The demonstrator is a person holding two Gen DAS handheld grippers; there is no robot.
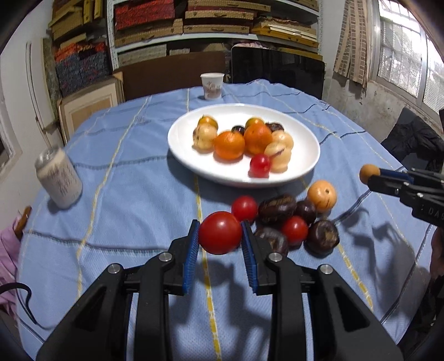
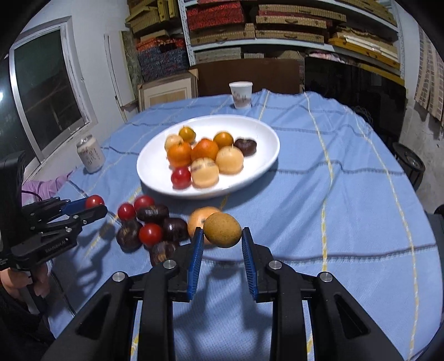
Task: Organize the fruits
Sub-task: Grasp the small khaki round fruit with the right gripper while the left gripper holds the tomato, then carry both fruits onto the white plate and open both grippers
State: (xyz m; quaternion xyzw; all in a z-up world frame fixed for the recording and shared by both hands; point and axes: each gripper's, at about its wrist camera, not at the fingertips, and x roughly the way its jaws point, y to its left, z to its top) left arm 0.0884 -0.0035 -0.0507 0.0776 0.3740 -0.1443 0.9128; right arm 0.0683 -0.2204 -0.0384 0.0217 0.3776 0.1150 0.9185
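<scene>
1. The left gripper [image 1: 220, 233] clamps a red tomato [image 1: 220, 232] between its blue pads, lifted above the tablecloth [image 1: 125, 166] near the table's near edge. The right gripper [image 2: 222, 233] pinches a brown-tan round fruit [image 2: 222, 230] the same way; whether both pads press it or only the left one touches is hard to tell.
2. Hard to make out: the fruits on the white plate [image 1: 183, 151] are motion-blurred, and some sit behind others, so the count there is approximate. In the right wrist view the held fruit covers part of an orange-tan fruit [image 2: 197, 222] lying on the cloth behind it.
3. On the plate, at the table's middle, about nine pieces: four orange fruits, three pale tan ones, one red tomato, and one or two dark ones.
4. Loose pile [image 1: 285, 219] on the cloth between the plate and the near edge: three red tomatoes, four dark brown fruits, one orange-tan fruit, most of them touching.
5. One paper cup [image 1: 212, 85] stands at the far edge; one can [image 1: 58, 182] stands tilted-looking near the left edge.
6. Shelves [image 1: 216, 22] of stacked boxes fill the background, cut off at the top.
</scene>
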